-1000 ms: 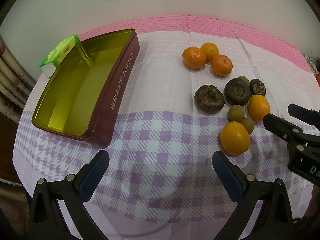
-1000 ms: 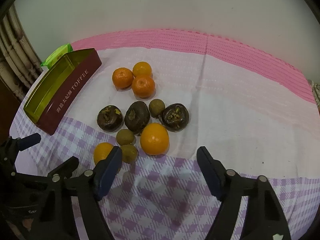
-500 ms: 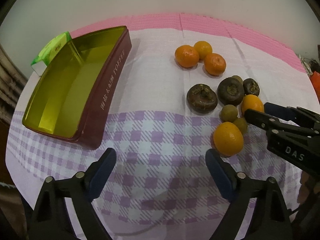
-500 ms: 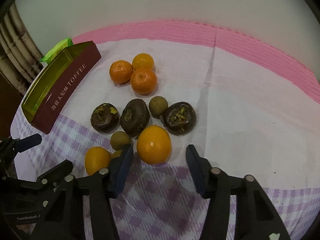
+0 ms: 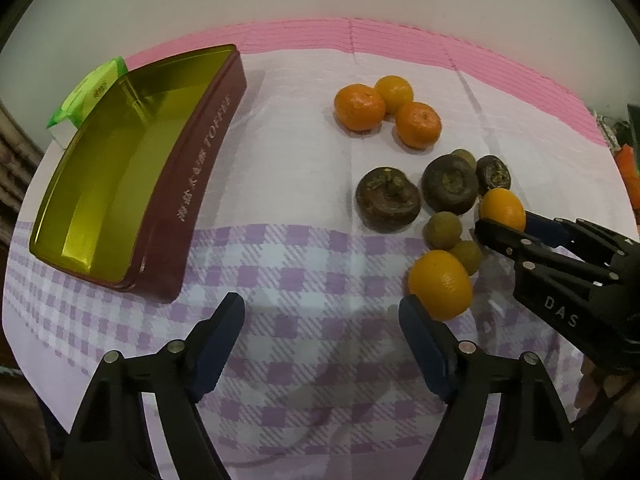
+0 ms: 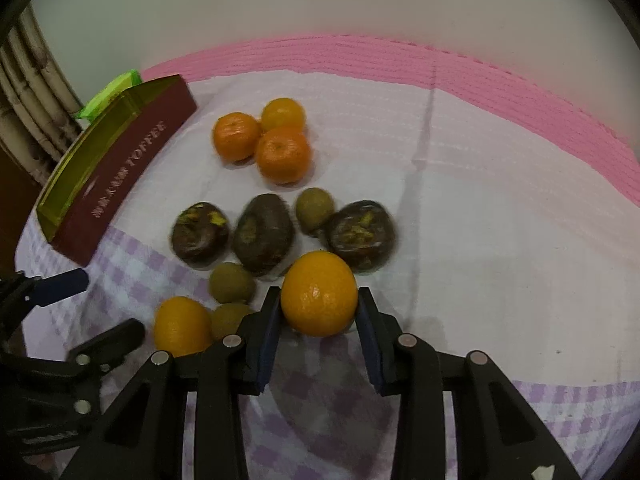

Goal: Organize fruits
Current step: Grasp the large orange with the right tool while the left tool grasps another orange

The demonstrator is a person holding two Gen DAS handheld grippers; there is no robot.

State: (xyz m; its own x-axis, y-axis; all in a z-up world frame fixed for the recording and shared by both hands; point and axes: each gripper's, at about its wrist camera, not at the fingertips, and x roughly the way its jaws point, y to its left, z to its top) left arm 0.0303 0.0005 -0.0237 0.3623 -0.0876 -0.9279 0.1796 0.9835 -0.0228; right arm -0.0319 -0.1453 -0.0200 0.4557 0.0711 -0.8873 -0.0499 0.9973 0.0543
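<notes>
On the checked cloth lie loose fruits. My right gripper (image 6: pixel 319 296) has its jaws closing, and both pads touch the sides of a large orange (image 6: pixel 319 294) at the near edge of the pile; the left wrist view shows this orange (image 5: pixel 502 208) between the right gripper's fingers (image 5: pixel 496 236). My left gripper (image 5: pixel 322 306) has its jaws closing with only cloth between them. A second orange (image 5: pixel 440 284) lies just past the left gripper's right-hand fingertip. The open gold-lined tin (image 5: pixel 120 184) is empty at the left.
Three tangerines (image 6: pixel 280 148) sit at the back. Three dark brown fruits (image 6: pixel 264 238) and three small greenish-brown ones (image 6: pixel 232 282) lie between them and the oranges. A green packet (image 5: pixel 86 92) lies behind the tin. Bare cloth stretches to the right of the pile.
The right gripper's jaws narrowed from wide apart and moved in around the large orange until the pads touch it. The left gripper's jaws also came closer together, staying in place.
</notes>
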